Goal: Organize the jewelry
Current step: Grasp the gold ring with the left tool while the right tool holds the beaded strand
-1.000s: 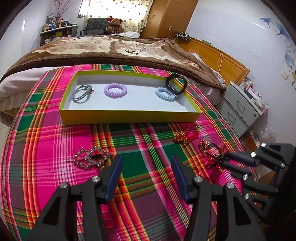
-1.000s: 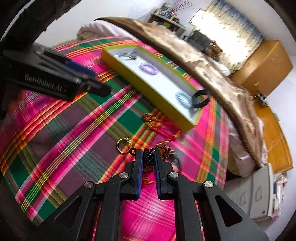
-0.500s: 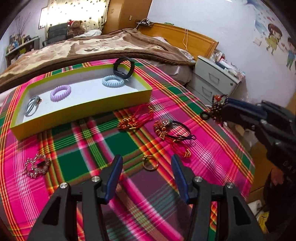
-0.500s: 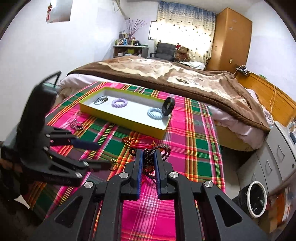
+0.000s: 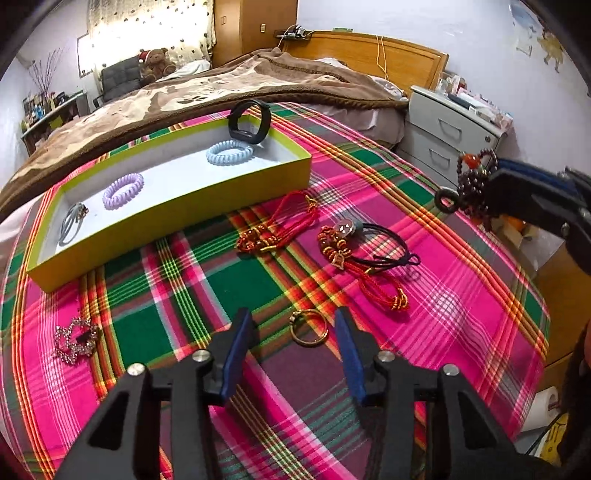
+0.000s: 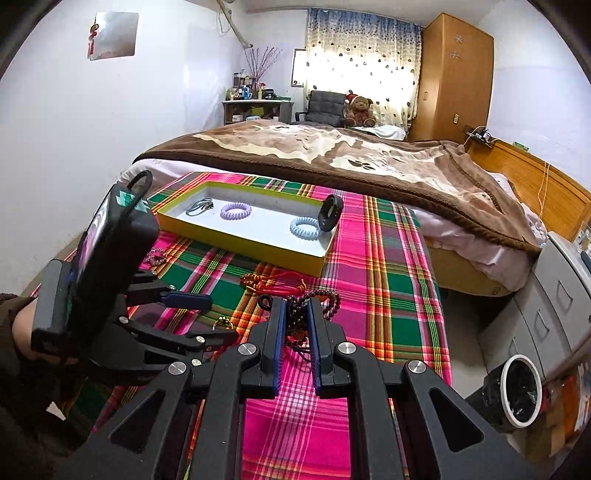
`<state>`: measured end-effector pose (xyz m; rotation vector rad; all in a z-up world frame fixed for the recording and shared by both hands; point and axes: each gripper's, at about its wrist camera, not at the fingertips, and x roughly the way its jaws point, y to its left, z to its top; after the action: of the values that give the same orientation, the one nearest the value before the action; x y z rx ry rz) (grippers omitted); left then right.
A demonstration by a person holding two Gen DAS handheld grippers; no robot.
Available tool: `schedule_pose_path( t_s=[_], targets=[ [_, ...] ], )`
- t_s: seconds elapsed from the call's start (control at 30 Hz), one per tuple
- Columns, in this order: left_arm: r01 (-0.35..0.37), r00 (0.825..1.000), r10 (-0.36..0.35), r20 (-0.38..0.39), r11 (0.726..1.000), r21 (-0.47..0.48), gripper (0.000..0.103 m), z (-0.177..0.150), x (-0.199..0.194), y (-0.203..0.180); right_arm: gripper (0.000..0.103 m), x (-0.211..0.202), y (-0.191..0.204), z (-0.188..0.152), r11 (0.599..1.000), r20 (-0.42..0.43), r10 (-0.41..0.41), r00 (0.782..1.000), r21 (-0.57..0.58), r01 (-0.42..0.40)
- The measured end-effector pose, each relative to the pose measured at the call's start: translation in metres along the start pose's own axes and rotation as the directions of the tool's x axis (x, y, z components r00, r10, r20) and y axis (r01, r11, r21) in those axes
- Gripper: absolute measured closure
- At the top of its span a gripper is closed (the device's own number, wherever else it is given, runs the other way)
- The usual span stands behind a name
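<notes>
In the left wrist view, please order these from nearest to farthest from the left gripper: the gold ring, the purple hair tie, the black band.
From the left gripper, whose jaws are closing:
1. Gold ring, on the cloth between the fingers.
2. Purple hair tie, in the yellow box, left part.
3. Black band, leaning at the box's far corner.

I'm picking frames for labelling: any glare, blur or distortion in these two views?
Left wrist view: fisheye bends the yellow-green cardboard tray; sunlit curtain blows out; gold metal ring sharp. Right wrist view: dark corners, same bright curtain; dark beaded bracelet close, slightly soft.
</notes>
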<state>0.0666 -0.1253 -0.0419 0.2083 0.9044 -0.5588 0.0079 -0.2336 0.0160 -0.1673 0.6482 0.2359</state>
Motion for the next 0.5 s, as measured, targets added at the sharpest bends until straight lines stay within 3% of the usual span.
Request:
schedule_pose_path(
  t_s=[0.17,0.27,0.37,0.5],
  targets=[
    [0.02,1.0,-0.02,0.0,1.0,-0.007,0.08,0.002,0.0,0.001,0.091,0.002,-0.002,-0.002,1.0,-0.006,0.002,1.0,0.003,-0.002],
    [0.025,1.0,-0.025,0.001,0.999,-0.027,0.08,0.001,-0.001,0.005,0.091,0.003,-0.004,-0.002,1.0,-0.004,0.006,1.0,0.013,-0.006],
    [0.013,1.0,-0.012,0.008,0.999,-0.031,0.096,0.002,-0.003,0.007,0.091,0.004,-0.005,-0.002,1.0,-0.004,0.004,1.0,0.017,-0.004],
    [0.03,1.0,-0.029,0.006,0.998,-0.059,0.096,0.002,-0.004,0.014,0.091,0.009,-0.004,-0.001,1.0,-0.011,0.01,1.0,0.021,-0.009]
  ],
)
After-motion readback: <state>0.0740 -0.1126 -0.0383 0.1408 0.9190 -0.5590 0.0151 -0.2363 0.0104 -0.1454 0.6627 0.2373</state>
